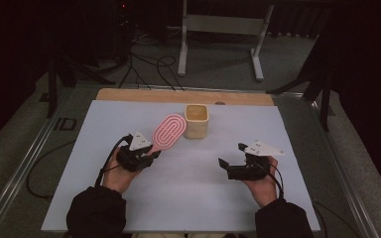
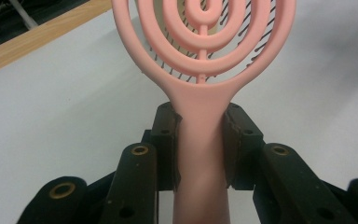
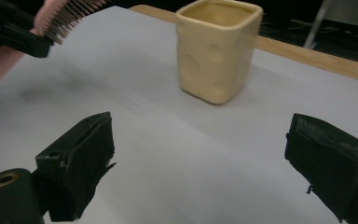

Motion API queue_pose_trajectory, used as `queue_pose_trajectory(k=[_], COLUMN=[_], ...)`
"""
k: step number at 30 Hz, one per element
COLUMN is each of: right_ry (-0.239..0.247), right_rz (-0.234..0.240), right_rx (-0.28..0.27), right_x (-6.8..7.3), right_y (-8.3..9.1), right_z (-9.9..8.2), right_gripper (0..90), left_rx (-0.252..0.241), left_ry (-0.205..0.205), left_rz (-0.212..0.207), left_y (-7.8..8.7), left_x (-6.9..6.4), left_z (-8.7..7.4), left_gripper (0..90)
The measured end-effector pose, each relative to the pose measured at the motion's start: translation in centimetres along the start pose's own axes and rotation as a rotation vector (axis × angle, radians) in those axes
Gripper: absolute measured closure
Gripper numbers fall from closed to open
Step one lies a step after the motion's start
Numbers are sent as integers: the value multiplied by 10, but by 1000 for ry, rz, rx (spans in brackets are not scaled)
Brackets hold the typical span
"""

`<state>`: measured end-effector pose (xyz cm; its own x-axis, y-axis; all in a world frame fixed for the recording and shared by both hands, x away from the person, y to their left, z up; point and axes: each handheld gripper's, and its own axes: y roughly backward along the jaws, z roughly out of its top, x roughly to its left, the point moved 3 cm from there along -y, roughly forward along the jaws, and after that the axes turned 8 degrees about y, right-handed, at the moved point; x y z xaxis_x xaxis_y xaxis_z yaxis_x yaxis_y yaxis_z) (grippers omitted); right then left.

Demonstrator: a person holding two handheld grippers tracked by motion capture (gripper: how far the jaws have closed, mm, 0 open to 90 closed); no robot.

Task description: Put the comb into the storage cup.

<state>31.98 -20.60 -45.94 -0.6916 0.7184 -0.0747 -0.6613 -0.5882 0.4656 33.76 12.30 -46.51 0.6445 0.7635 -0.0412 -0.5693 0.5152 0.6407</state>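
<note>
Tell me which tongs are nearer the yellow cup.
Left. The left tongs grip the pink brush, whose head nearly reaches the yellow cup. The right tongs hang open, farther back on the cup's other side.

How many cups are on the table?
1. The cup stands upright at the far middle of the table, just right of the brush head.

One pink hairbrush [image 1: 169, 132], with three nested oval rings around a small centre loop in its head. One cream square cup [image 1: 196, 120]. Two tongs: the left tongs [image 1: 151, 152] and the right tongs [image 1: 231, 155], each with one grey three-cornered plate. One bench [image 1: 188, 198]. Two hands, two dark sleeves
</note>
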Motion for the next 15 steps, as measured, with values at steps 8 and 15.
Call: queue_pose_trajectory(k=[8, 15], right_ry=[11, 7], right_rz=[42, 89], right_rx=[6, -10], right_x=[9, 20], right_y=[-16, -26], right_z=[18, 34], right_gripper=[73, 73], left_rx=[-17, -23], left_ry=[1, -4], left_rz=[-3, -10], left_y=[1, -1], left_x=[-3, -8], left_z=[1, 3], left_gripper=[701, 701])
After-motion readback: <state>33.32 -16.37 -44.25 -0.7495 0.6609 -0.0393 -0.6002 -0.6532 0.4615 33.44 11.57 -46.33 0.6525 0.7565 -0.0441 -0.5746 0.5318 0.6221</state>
